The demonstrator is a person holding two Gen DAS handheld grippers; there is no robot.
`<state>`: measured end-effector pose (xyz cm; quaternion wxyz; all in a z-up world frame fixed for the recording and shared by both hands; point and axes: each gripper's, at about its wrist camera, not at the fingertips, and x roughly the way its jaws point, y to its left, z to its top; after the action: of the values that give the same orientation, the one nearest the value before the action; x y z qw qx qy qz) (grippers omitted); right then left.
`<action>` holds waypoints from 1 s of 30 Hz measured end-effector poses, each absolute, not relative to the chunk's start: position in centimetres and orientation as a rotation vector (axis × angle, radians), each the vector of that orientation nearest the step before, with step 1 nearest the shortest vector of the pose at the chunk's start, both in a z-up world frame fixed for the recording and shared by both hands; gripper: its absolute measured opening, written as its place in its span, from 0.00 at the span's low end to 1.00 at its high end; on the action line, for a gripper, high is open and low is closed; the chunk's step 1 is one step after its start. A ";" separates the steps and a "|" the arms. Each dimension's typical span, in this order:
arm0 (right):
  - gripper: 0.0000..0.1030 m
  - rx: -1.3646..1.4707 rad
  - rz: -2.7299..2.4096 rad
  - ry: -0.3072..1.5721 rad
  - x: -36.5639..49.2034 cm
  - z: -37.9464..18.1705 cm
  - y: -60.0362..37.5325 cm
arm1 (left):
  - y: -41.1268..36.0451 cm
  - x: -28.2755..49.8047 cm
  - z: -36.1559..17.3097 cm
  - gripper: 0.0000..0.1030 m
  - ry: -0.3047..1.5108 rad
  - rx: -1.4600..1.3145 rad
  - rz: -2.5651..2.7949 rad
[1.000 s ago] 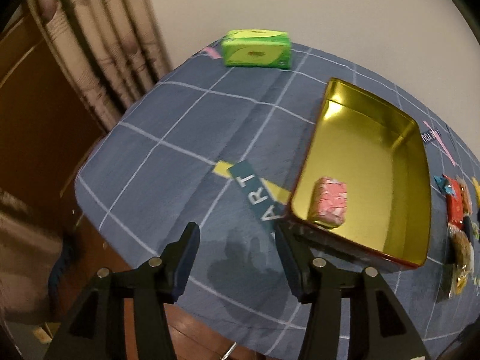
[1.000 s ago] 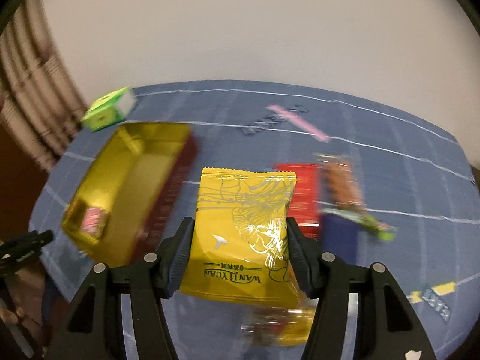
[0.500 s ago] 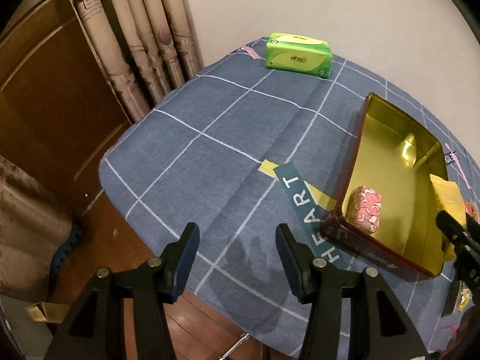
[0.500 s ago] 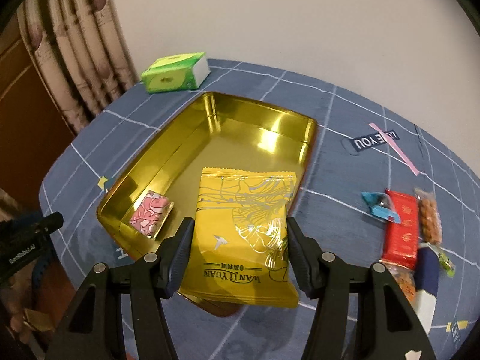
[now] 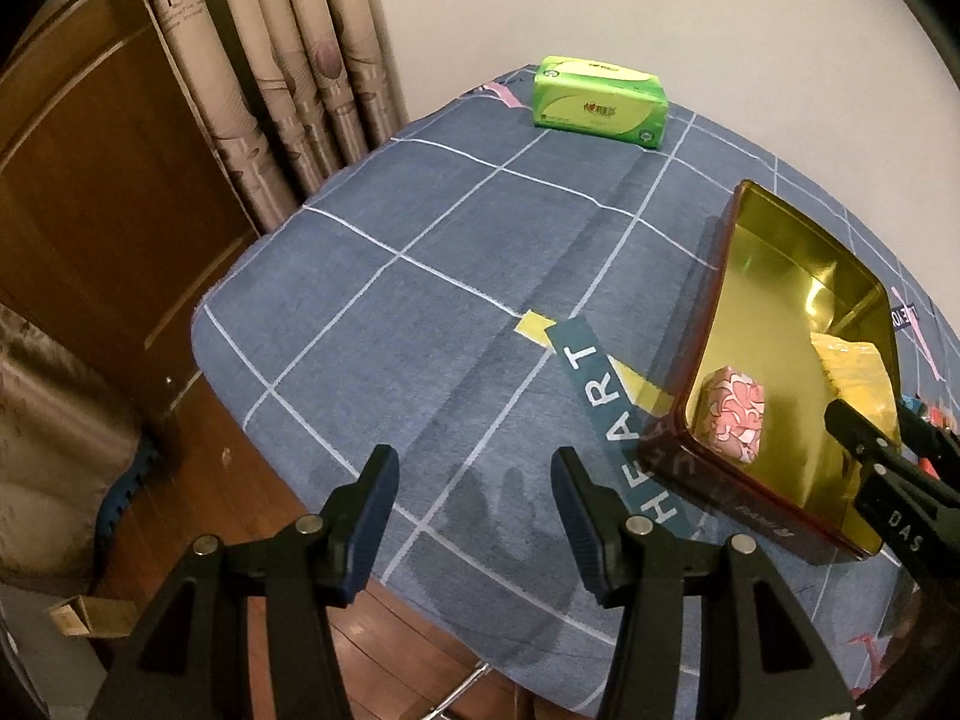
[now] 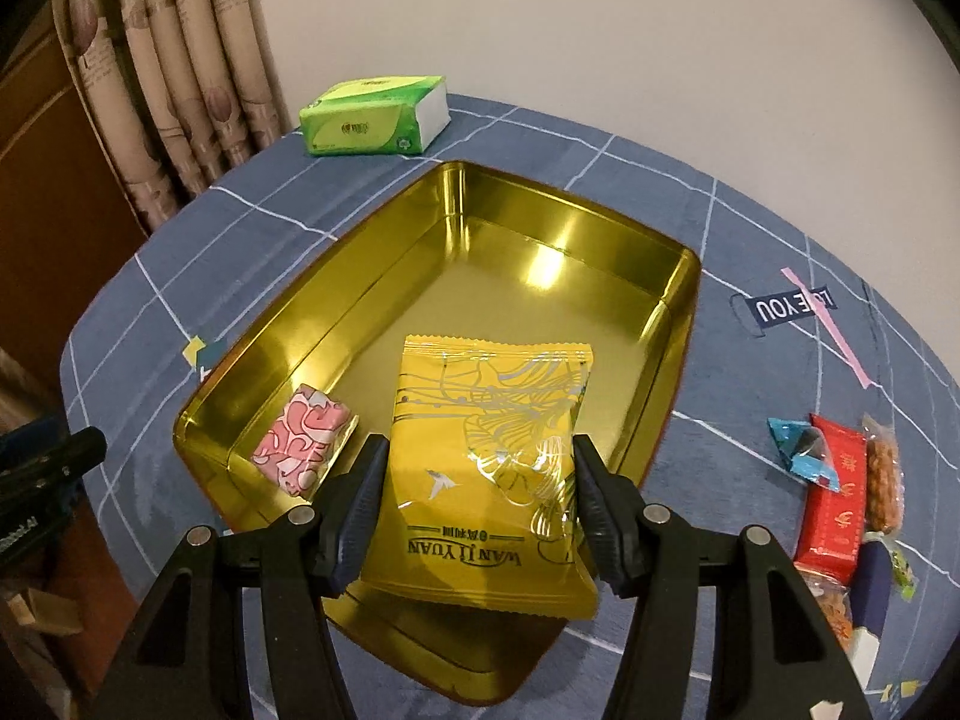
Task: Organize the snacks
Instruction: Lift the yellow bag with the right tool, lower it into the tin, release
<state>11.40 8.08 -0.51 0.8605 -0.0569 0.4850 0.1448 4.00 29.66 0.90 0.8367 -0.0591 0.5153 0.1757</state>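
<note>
Right wrist view: the right gripper (image 6: 477,495) has its fingers pinching a yellow packet (image 6: 492,468) at lower centre, over the gold tin (image 6: 456,228); a pink sweet (image 6: 303,447) lies lower left of it. Left gripper (image 5: 474,501) fingers spread, nothing between them, above the surface (image 5: 420,276).

Beside the gold tin (image 6: 672,312), snack pile (image 6: 840,516) cut off by the right wrist view's rim, lower packets unreadable. Inside the tin, yellow packet (image 5: 858,372) half hidden behind right gripper (image 5: 870,450) in the left wrist view.
</note>
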 end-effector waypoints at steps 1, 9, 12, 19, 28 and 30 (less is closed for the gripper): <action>0.54 -0.122 0.305 1.021 11.4 -0.7 8.2 | 29.6 4.0 0.9 0.52 1.092 -0.126 0.369; 0.54 -0.144 0.316 1.029 11.6 -1.2 8.9 | 29.2 4.0 0.7 0.52 1.097 -0.124 0.351; 0.54 -0.153 0.316 1.032 11.8 -1.5 9.3 | 29.3 4.0 0.7 0.52 1.094 -0.126 0.353; 0.55 -0.129 0.328 1.041 12.2 -2.0 9.7 | 29.2 4.1 0.7 0.52 1.096 -0.129 0.349; 0.58 -0.109 0.337 1.061 12.1 -2.3 9.1 | 29.0 4.1 0.6 0.52 1.100 -0.125 0.345; 0.60 -0.107 0.337 1.059 11.9 -2.2 9.0 | 28.9 4.2 0.5 0.52 1.103 -0.121 0.339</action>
<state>11.90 9.03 -2.18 0.8483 -0.0506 0.5022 0.1597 4.15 28.87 0.50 0.8365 -0.0572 0.5210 0.1600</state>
